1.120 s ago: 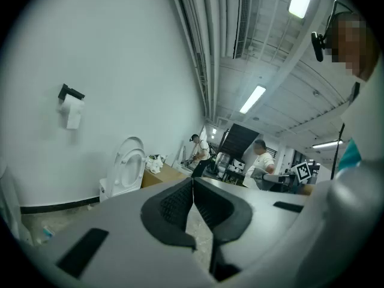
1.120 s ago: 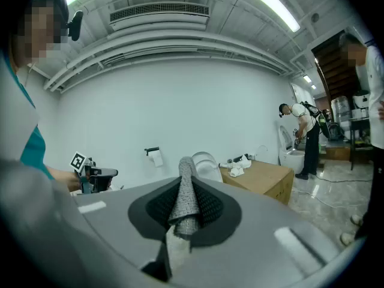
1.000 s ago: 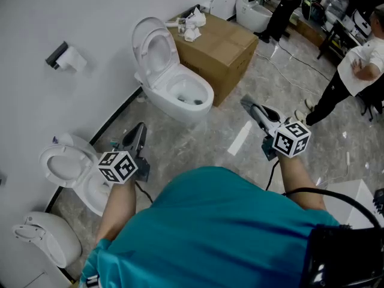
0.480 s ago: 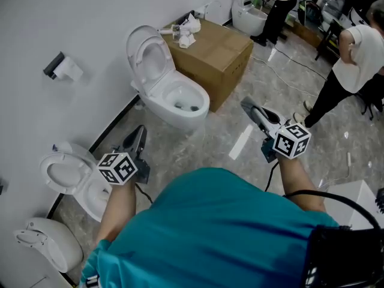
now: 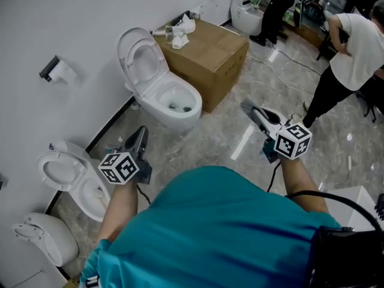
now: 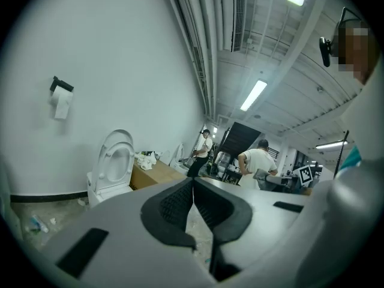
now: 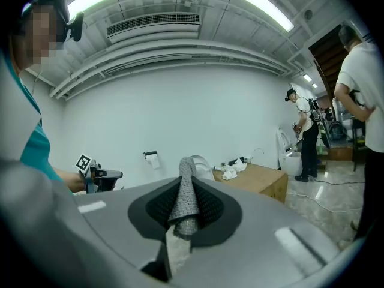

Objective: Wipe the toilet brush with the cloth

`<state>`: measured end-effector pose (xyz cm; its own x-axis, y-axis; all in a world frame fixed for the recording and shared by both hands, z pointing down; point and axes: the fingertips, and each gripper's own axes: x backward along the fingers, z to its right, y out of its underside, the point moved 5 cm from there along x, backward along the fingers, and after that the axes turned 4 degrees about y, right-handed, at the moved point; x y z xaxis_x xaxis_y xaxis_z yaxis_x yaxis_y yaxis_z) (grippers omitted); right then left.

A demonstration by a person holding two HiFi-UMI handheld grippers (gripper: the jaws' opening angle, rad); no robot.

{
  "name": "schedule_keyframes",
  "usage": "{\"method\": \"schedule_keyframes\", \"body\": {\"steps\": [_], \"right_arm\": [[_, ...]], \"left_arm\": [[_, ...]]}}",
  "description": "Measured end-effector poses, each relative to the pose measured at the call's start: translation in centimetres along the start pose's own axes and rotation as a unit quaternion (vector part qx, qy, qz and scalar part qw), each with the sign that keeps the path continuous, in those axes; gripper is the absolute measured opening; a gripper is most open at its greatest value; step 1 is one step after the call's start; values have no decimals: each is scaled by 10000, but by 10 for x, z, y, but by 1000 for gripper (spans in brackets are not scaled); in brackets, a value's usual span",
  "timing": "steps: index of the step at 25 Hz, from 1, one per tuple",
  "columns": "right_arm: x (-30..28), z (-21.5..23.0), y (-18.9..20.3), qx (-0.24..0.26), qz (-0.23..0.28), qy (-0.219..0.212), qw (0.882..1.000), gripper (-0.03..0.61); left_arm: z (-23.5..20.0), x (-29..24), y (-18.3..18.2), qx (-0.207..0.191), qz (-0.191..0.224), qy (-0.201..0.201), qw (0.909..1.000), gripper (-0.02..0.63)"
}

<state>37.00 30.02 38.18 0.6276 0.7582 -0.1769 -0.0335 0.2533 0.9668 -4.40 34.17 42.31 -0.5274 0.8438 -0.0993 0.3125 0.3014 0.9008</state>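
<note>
Jaws of the left gripper sit clenched, empty; the right gripper pinches the cloth; both point level, the cloth's lower end hidden.

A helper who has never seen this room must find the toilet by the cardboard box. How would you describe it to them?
Follow the white wall to the big brown cardboard box with crumpled white wads on top. Right beside it stands a white ceramic toilet with its lid raised; the room's other toilets all stand away from the box.
</note>
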Motion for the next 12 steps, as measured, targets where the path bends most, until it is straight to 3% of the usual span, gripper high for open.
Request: {"method": "schedule_keyframes", "body": {"steps": [7,12], "right_arm": [[-8,28,6,-20,-89,-220,9997,26],[-51,26,10,-28,-159,-301,9994,26]], "left_arm": [[15,-26,16,24,-237,-92,9997,9],[-19,-35,7,38,-209,-102,9997,9]]}}
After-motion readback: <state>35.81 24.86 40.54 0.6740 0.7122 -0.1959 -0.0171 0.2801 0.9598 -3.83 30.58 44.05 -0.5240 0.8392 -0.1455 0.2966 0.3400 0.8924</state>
